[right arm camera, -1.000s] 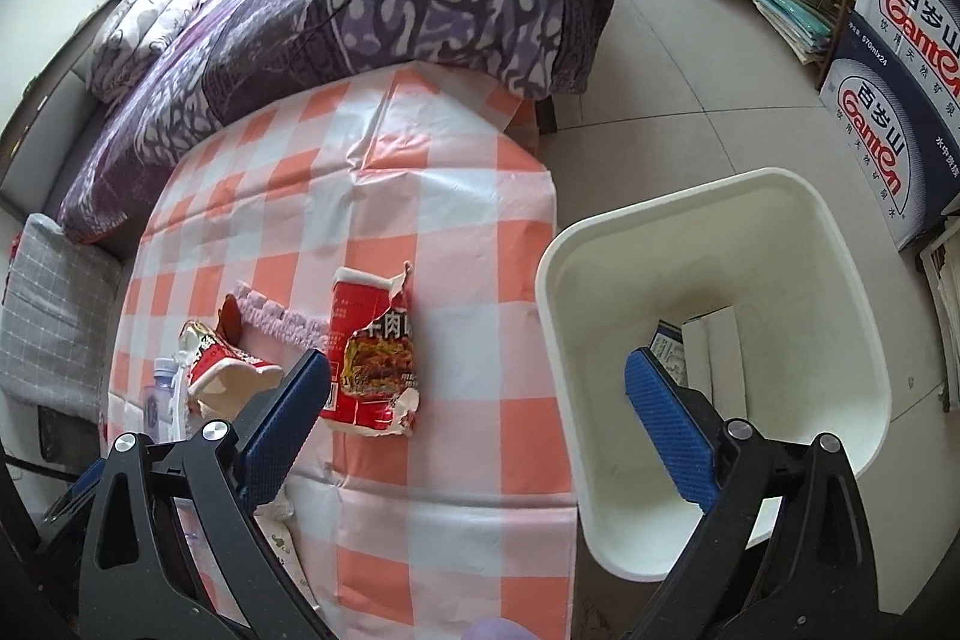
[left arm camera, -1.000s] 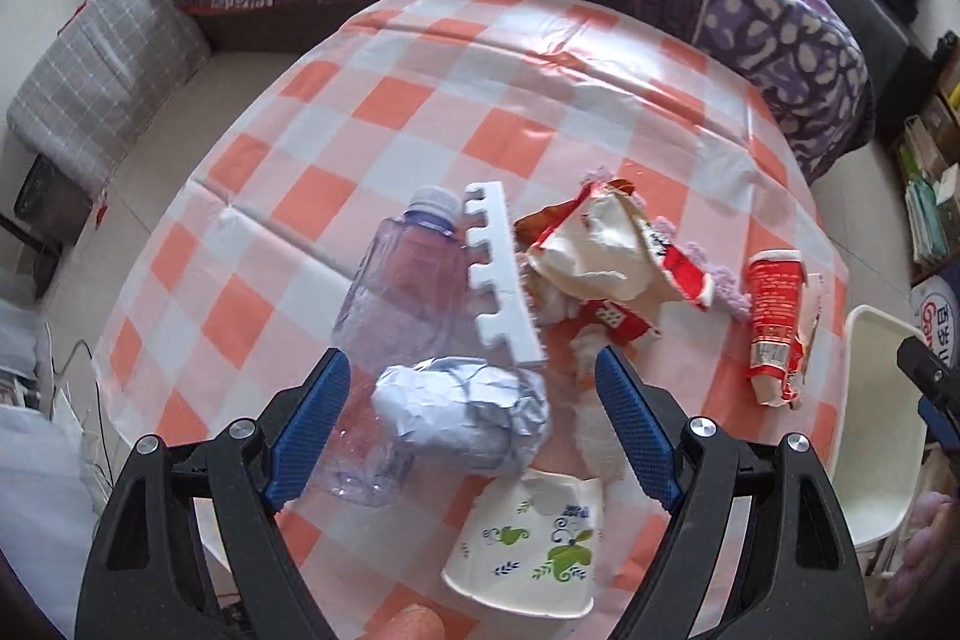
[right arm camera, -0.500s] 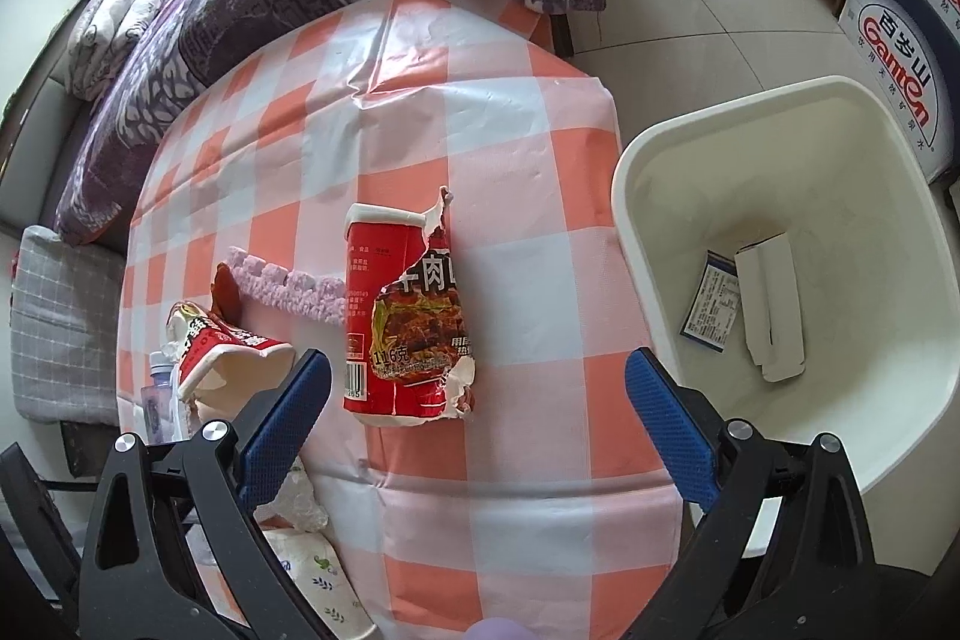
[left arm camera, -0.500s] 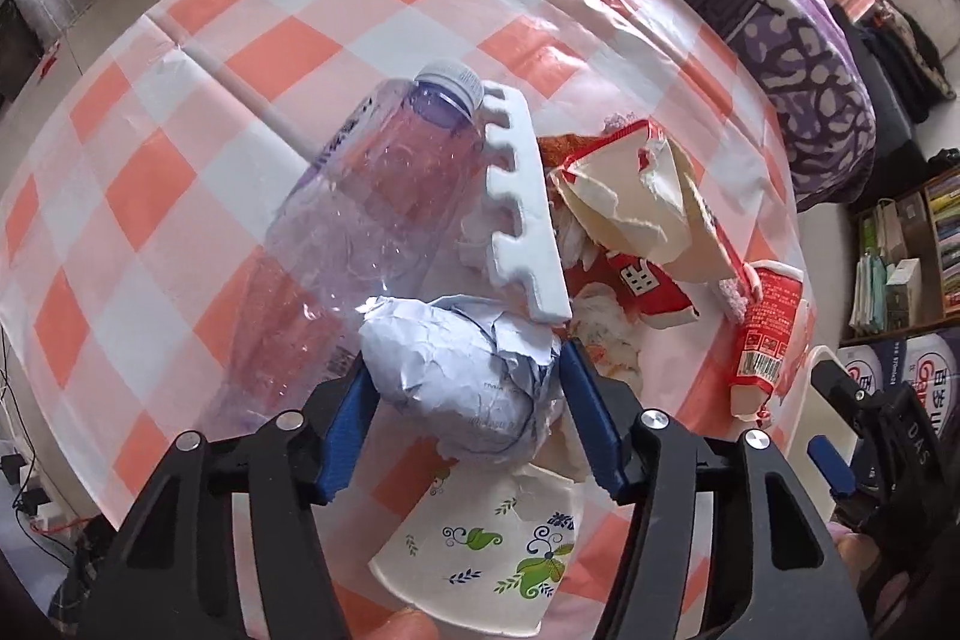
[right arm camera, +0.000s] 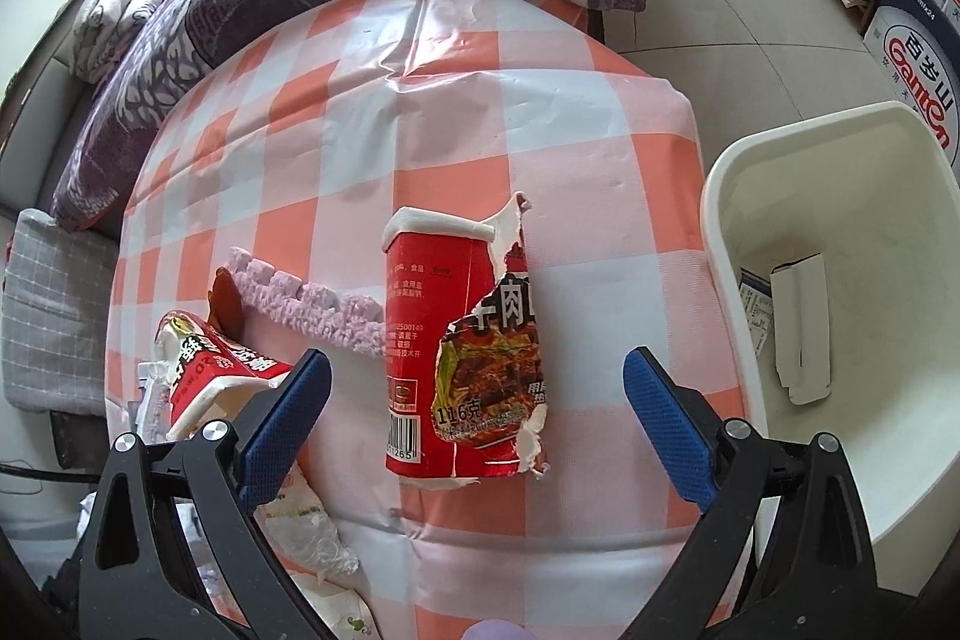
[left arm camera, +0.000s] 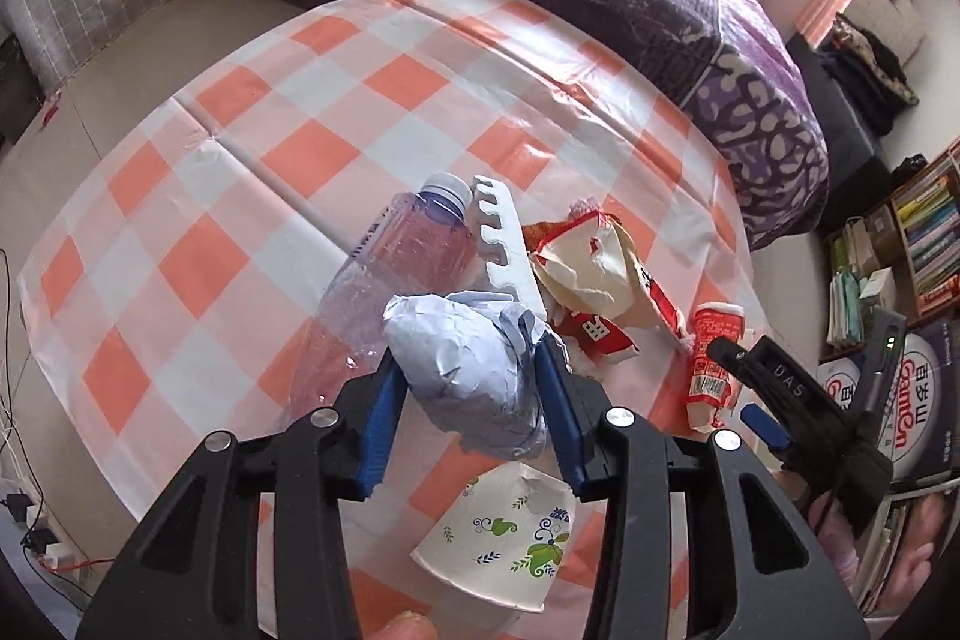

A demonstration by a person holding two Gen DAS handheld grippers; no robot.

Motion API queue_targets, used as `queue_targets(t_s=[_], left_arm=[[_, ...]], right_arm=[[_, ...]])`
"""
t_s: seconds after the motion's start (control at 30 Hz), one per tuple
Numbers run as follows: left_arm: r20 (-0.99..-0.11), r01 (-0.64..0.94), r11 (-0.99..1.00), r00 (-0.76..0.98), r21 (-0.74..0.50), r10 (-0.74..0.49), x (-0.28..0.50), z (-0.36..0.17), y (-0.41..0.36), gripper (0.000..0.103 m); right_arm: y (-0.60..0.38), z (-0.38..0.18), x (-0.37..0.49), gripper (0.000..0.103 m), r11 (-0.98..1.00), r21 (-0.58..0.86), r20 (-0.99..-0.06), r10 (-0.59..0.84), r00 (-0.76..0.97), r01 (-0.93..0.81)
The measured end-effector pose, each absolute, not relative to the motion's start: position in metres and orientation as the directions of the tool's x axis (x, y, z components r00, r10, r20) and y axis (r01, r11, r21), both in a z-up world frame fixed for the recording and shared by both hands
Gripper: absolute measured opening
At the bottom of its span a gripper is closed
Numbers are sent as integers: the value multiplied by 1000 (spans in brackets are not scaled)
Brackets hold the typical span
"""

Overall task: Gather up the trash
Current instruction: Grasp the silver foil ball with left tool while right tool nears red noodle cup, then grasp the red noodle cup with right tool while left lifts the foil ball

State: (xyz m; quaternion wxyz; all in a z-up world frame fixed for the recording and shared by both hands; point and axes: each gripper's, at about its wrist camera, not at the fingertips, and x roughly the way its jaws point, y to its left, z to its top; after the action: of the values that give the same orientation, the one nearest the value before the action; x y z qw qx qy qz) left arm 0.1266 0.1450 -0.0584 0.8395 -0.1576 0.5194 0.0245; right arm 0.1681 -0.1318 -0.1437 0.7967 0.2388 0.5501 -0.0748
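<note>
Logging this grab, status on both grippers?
Left gripper jaws just closed, pads on paper ball. Right gripper open, just narrowing, astride torn red cup. Bin right of table, path clear.

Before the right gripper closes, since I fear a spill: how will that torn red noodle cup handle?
The torn red noodle cup lies flattened, its side ripped open, so it likely crushes further under the right gripper and weighs little. Nothing shows inside it; a spill looks unlikely.
</note>
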Motion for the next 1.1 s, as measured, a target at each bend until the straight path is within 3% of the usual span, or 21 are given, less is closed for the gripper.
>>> queue_targets(t_s=[0.07,0.13,0.57,0.87,1.1], left_arm=[[-875,-218,947,471,-236,-110,126,-56,150,43],[-873,-226,943,473,-246,-114,127,-56,153,43],[-770,-208,958,638,-198,-20,118,-15,146,44],[-662,-250,965,736,-75,140,109,6,134,44],[-575,-288,957,780,22,248,101,12,115,44]], right_arm=[[-129,-147,171,52,885,290,-920,152,362,365],[-126,-143,170,50,894,280,-916,139,375,351],[-94,-70,145,49,937,323,-784,186,592,133],[-76,-24,114,48,977,212,-655,128,745,19],[-78,-10,100,49,986,167,-608,84,790,23]])
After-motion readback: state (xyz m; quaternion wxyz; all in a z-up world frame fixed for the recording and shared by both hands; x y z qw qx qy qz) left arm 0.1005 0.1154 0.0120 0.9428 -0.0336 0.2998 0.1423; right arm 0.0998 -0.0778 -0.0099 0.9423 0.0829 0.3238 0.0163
